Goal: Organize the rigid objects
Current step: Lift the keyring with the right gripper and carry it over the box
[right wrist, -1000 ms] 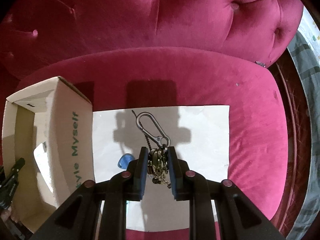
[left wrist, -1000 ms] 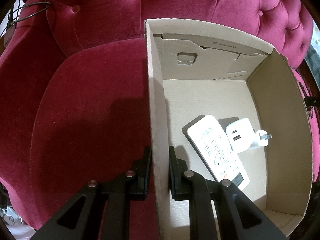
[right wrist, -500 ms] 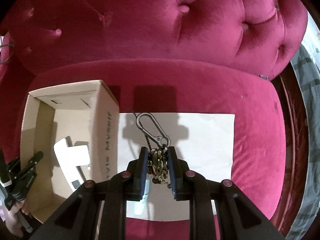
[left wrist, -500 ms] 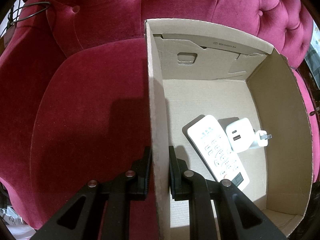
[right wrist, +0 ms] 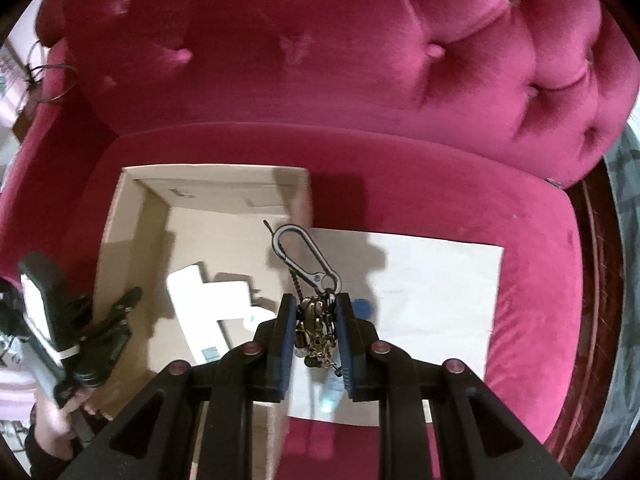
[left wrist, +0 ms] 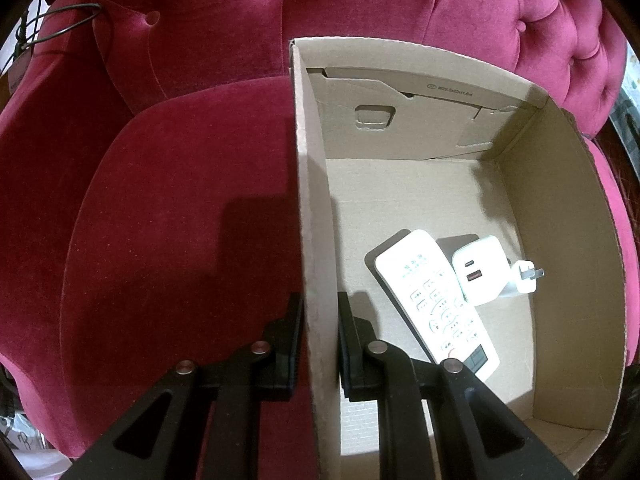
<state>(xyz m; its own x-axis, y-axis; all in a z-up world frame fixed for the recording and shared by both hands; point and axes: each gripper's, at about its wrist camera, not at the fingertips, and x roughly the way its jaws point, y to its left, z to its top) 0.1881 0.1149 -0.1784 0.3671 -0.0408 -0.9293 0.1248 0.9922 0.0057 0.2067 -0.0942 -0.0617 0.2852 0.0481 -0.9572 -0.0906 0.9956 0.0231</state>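
Note:
An open cardboard box (left wrist: 568, 248) sits on a red velvet sofa seat. My left gripper (left wrist: 318, 308) is shut on the box's left wall (left wrist: 314, 240), one finger outside and one inside. A white remote (left wrist: 436, 300) and a white charger plug (left wrist: 486, 270) lie on the box floor. My right gripper (right wrist: 316, 308) is shut on a brass keychain (right wrist: 316, 326), its metal carabiner (right wrist: 304, 256) sticking out forward. It hangs in the air above the box's right wall (right wrist: 302, 196), beside a white paper sheet (right wrist: 432, 280). The left gripper (right wrist: 120, 308) shows at the box's left wall.
A small blue item (right wrist: 362, 306) and a pale tube-like item (right wrist: 332, 394) lie on the paper, partly hidden behind my fingers. The tufted sofa back (right wrist: 360, 60) rises behind. A wire loop (left wrist: 68, 20) hangs at the far left. A hand (right wrist: 52, 420) holds the left gripper.
My right gripper has risen and moved left with the keychain, from over the paper to over the box's right wall. The left gripper and the box have stayed still.

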